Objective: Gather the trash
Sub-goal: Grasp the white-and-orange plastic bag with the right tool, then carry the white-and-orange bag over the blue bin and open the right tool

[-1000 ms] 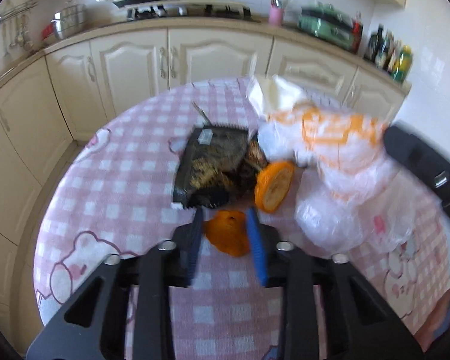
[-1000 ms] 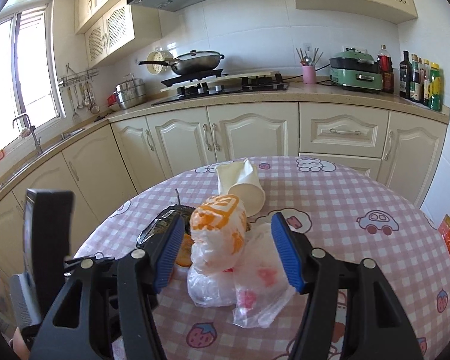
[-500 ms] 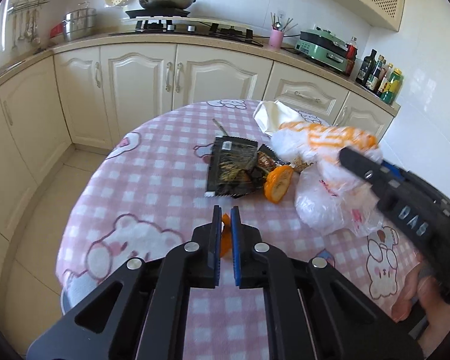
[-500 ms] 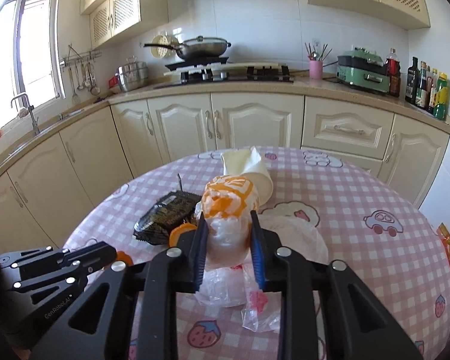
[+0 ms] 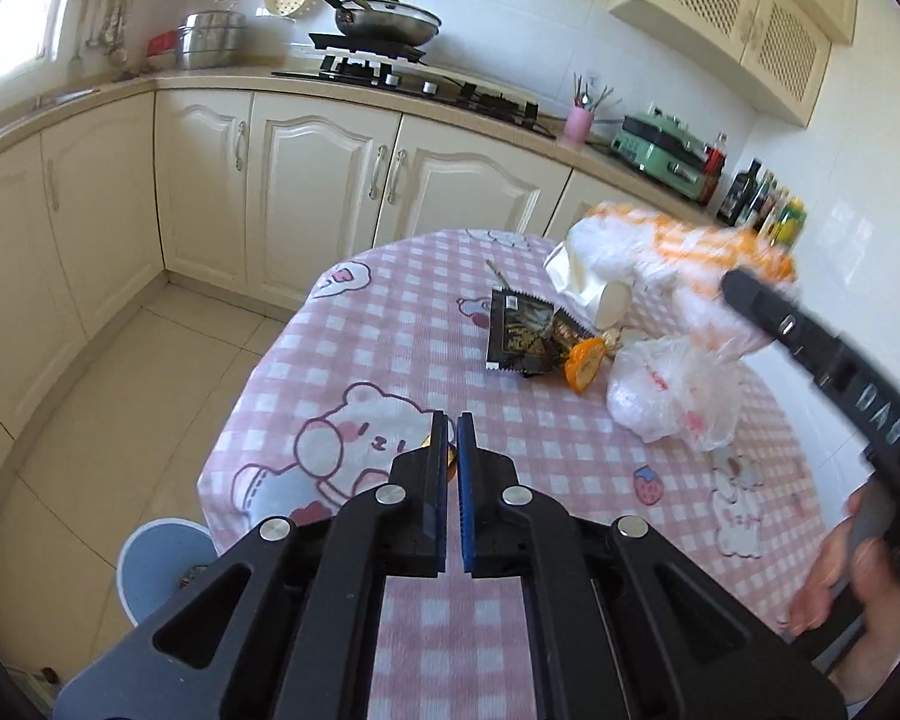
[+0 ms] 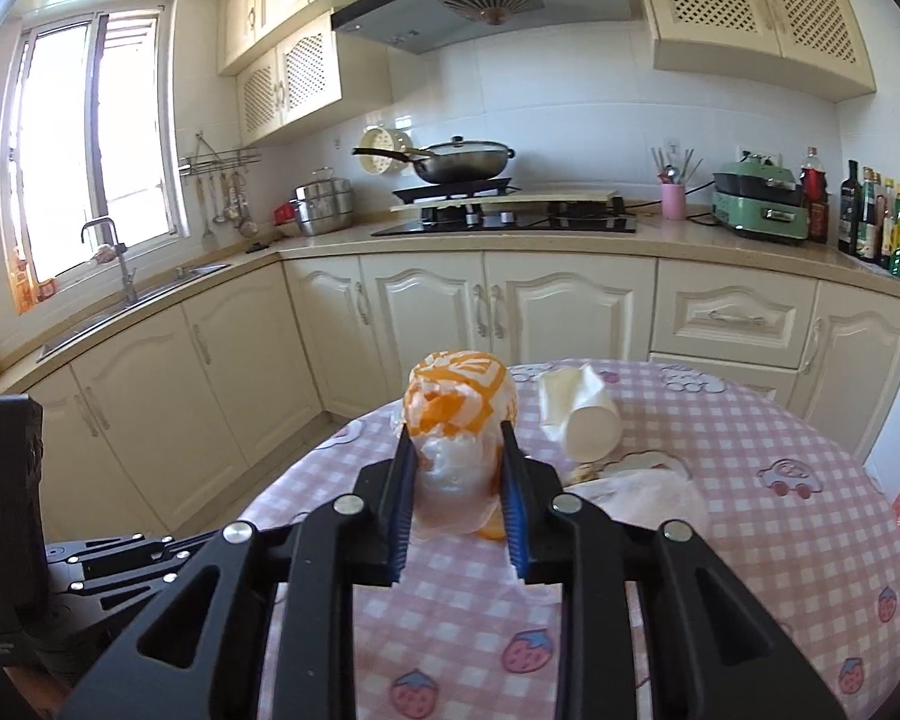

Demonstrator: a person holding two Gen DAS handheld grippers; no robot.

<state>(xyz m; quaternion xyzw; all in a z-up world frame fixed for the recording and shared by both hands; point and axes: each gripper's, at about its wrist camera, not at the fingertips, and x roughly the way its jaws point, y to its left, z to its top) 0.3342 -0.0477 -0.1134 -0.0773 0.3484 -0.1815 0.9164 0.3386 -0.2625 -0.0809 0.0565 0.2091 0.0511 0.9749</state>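
A scrap of orange peel (image 5: 450,455) is pinched in the fully closed jaws of the left gripper (image 5: 452,420), above the bench's (image 5: 390,360) near left edge. Further right, an orange-and-white plastic bag (image 6: 459,414) is clamped in the right gripper (image 6: 457,441), raised over the bench.

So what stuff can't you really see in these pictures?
- Orange scrap in the left gripper, left wrist view: its pads hide nearly all of it.
- Blue bin, same view: the gripper body and table cover its inside.
- Orange-and-white bag in the right gripper: blurred in the left view; its contents are unseen.
- Black wrapper's print: too small.
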